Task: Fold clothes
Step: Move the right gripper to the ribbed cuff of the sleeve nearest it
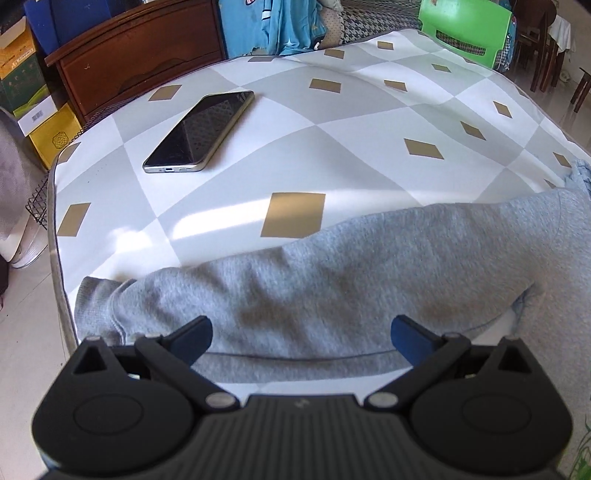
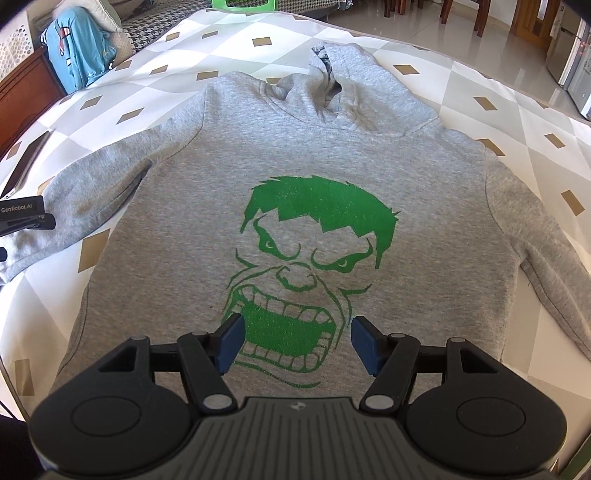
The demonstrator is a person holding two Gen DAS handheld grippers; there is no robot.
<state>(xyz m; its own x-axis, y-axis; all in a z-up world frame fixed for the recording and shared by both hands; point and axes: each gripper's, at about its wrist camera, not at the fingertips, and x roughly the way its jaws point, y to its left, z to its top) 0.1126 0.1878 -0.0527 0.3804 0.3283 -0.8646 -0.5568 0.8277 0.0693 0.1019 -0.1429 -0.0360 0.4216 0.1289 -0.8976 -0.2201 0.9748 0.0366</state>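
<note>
A grey hoodie with a green face print lies flat, front up, on the table with its hood at the far end and both sleeves spread out. My right gripper is open and empty just above the lower part of the print. My left gripper is open and empty above the hoodie's left sleeve, near its cuff. The left gripper also shows at the left edge of the right wrist view.
The table wears a white, grey and gold diamond-pattern cloth. A black phone lies on it beyond the sleeve. A wooden headboard, boxes, a blue garment and a green chair stand behind the table.
</note>
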